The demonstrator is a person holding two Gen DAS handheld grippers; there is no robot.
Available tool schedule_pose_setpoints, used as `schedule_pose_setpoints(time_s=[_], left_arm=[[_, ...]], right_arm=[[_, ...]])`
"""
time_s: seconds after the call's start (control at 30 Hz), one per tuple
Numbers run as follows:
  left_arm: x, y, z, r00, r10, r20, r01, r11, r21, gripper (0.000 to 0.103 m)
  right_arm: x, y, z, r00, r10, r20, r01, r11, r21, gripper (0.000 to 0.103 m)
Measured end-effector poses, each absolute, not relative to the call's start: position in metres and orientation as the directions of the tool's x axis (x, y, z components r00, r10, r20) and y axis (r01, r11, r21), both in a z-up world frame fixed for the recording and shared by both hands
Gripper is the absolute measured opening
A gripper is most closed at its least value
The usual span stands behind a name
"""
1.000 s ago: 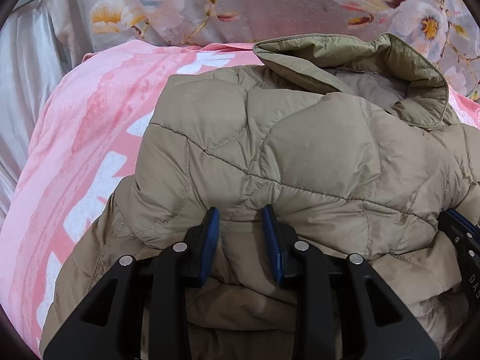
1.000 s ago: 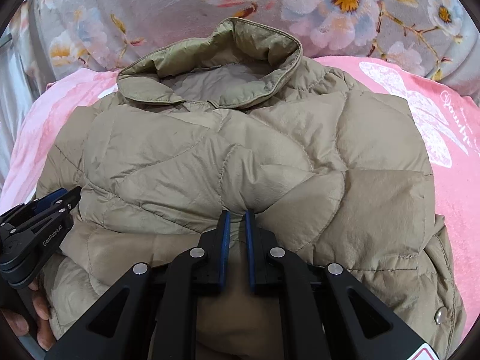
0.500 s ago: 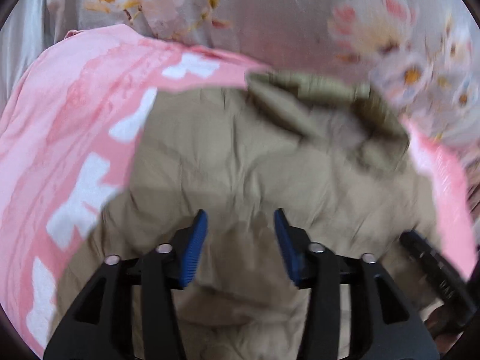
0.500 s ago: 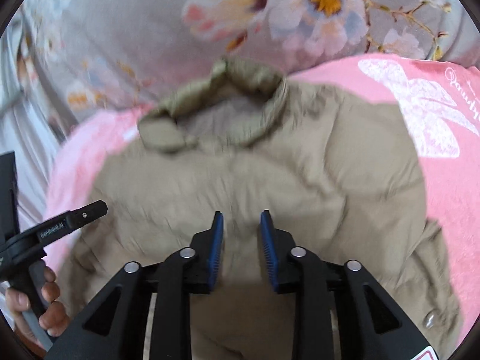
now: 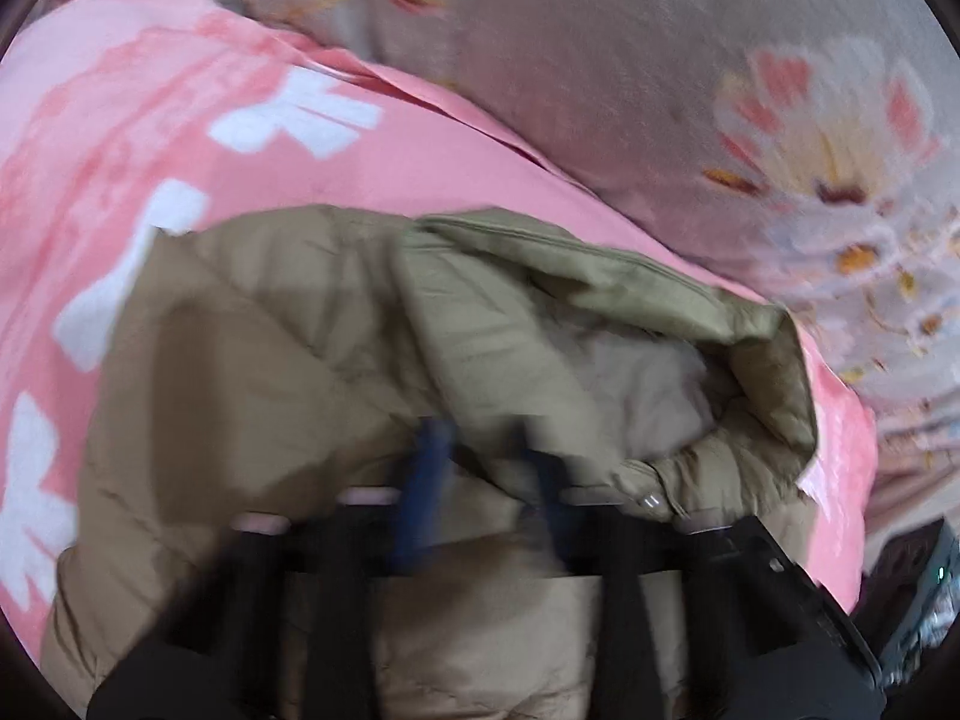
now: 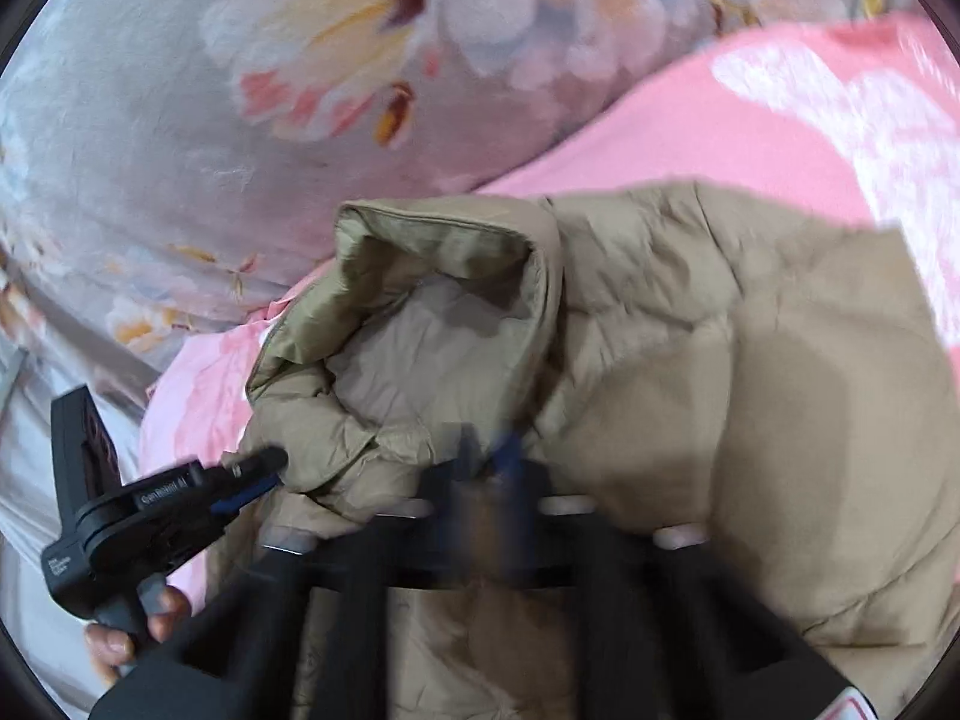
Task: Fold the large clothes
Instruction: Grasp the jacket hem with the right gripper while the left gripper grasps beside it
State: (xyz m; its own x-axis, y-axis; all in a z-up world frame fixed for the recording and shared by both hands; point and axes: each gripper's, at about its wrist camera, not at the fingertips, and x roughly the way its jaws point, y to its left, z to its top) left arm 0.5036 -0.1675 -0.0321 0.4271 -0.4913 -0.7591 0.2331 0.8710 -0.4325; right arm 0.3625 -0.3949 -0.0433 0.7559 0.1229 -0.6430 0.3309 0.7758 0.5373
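A tan quilted puffer jacket (image 5: pixel 270 390) lies on the bed with its olive-lined collar (image 5: pixel 600 276) standing open. In the left wrist view my left gripper (image 5: pixel 489 480) is blurred, its jaws closing with a fold of jacket between the blue pads, just below the collar. The right wrist view shows that gripper (image 6: pixel 264 474) from the side, pinching the jacket's front edge. My right gripper (image 6: pixel 489 450) is also blurred, jaws closing to almost together on the jacket (image 6: pixel 780 390) beside the collar (image 6: pixel 432 240).
The jacket rests on a pink sheet (image 5: pixel 150 120) with white patterns. A grey floral quilt (image 5: pixel 660 60) is heaped behind it. A person's hand (image 6: pixel 120 642) holds the left gripper's handle. A dark object (image 5: pixel 918 564) sits at the right edge.
Both grippers let go of the lower fold, opened, travelled up the jacket toward the collar and closed again. The collar now sits much nearer both cameras, and both views have rolled.
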Motion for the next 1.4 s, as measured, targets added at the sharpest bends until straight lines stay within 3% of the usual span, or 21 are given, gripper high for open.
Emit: schedule_pose_setpoints(time_s=[0.1,0.2,0.27,0.57,0.8,1.0,1.27,1.4], left_arm=[[0.487,-0.165,-0.020,0.478,-0.472,-0.741,0.305,0.880,-0.364,0.005],[0.482,-0.159,-0.032,0.472,-0.451,-0.758,0.300,0.890,-0.343,0.000],[0.483,-0.156,-0.048,0.477,-0.415,-0.775,0.288,0.907,-0.308,0.000],[0.466,-0.145,-0.069,0.547,-0.409,-0.730,0.325,0.908,-0.265,0.000],[0.458,-0.130,-0.023,0.601,-0.496,-0.627,0.338,0.868,-0.364,0.000],[0.500,-0.156,-0.057,0.505,-0.384,-0.773,0.256,0.922,-0.291,0.000],[0.488,-0.158,-0.073,0.540,-0.353,-0.764,0.292,0.930,-0.224,0.000],[0.480,-0.130,-0.061,0.519,-0.490,-0.700,0.280,0.872,-0.402,0.000]], right_arm=[[0.352,-0.385,-0.021,0.789,0.032,-0.613,0.292,0.858,0.422,0.004],[0.360,-0.376,-0.034,0.726,-0.062,-0.685,0.330,0.905,0.268,0.003],[0.365,-0.376,-0.049,0.691,-0.072,-0.719,0.349,0.905,0.244,0.003],[0.373,-0.375,-0.075,0.648,-0.102,-0.755,0.360,0.914,0.185,0.001],[0.374,-0.376,-0.078,0.644,-0.104,-0.758,0.357,0.917,0.178,0.001],[0.373,-0.378,-0.077,0.647,-0.093,-0.757,0.358,0.914,0.194,0.000],[0.373,-0.381,-0.077,0.654,-0.069,-0.753,0.358,0.905,0.229,0.000],[0.372,-0.383,-0.077,0.660,-0.059,-0.749,0.356,0.902,0.242,0.000]])
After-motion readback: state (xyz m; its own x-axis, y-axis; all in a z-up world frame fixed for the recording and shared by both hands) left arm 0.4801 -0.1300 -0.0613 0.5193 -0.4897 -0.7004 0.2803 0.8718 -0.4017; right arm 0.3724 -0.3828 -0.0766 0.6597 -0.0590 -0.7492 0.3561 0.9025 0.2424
